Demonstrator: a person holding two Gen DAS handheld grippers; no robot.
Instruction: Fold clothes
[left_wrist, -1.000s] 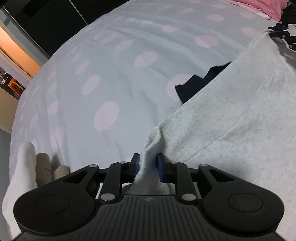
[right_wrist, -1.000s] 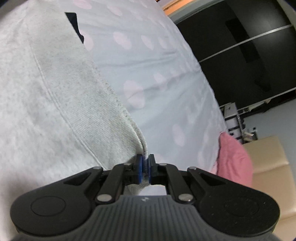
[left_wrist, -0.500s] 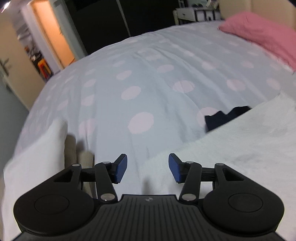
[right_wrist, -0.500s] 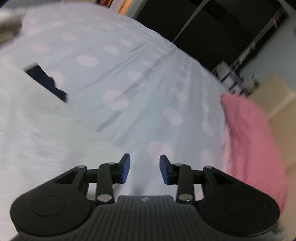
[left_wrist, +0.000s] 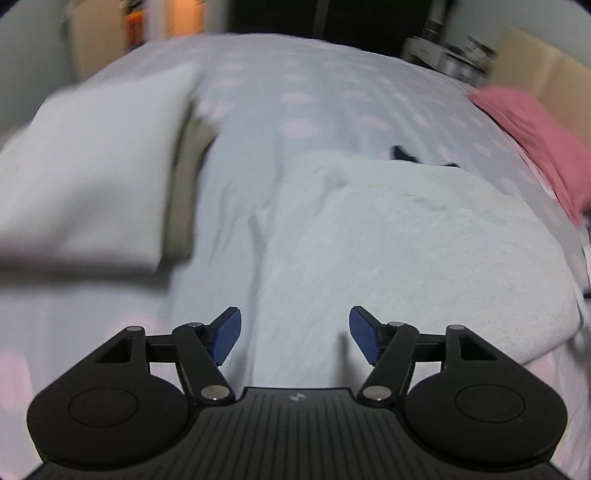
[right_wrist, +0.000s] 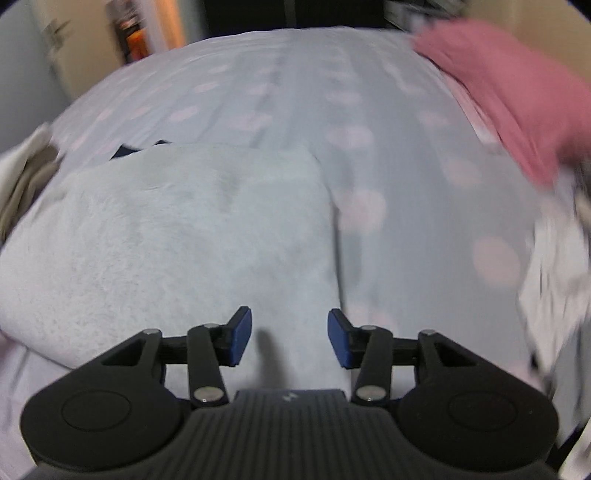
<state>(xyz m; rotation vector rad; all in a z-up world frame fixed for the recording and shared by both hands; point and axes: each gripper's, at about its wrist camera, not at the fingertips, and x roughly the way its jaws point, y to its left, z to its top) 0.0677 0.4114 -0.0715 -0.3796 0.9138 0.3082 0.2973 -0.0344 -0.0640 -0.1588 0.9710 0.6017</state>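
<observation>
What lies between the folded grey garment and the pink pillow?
Only bare dotted bedsheet separates the grey garment from the pink pillow, shown in the right wrist view.

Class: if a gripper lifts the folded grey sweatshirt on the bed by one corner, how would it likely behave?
The grey sweatshirt would probably droop and unfold, since it lies soft and rounded. Its thick, fuzzy knit suggests little slipping. Likely light, and not fragile.

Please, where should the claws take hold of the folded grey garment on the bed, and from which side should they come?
Probably the near hem of the grey garment: left claw and right claw hover open near its two near corners. That edge faces them and looks thick, so slide in low from this side.
</observation>
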